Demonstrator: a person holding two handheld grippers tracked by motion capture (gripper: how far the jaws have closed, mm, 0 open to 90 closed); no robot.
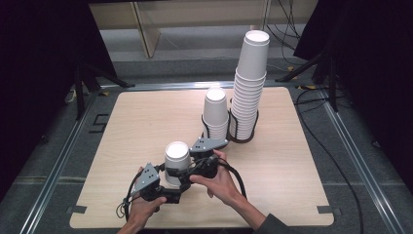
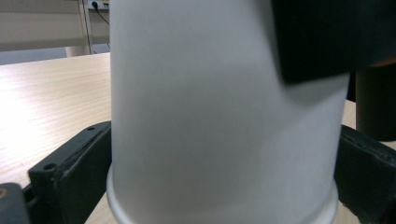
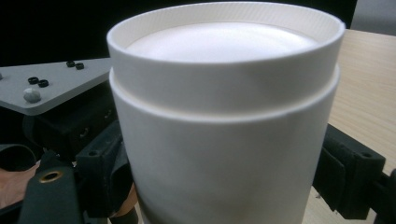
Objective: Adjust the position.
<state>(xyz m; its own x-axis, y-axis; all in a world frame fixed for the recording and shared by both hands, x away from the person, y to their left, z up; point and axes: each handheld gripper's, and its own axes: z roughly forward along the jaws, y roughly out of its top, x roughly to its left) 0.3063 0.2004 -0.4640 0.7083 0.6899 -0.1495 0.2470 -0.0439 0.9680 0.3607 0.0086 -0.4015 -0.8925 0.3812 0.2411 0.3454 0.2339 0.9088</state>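
Dark curtains flanked a pale wooden table (image 1: 136, 122) on a grey floor. At its far right a tall stack of white cups (image 1: 249, 87) stood in a black wire holder (image 1: 242, 136), touching a shorter stack (image 1: 215, 114) on its left. An upturned white cup (image 1: 176, 161), apparently two nested, stood near the front edge, its lower part hidden behind both tools. The left gripper (image 1: 163, 170) and right gripper (image 1: 187, 168) flanked it, jaws spread about its wall and seemingly touching; firm clamping could not be confirmed. Both hands came from below, the right hand (image 1: 219, 183) angled inward, the left hand (image 1: 143, 204) partly cut off.
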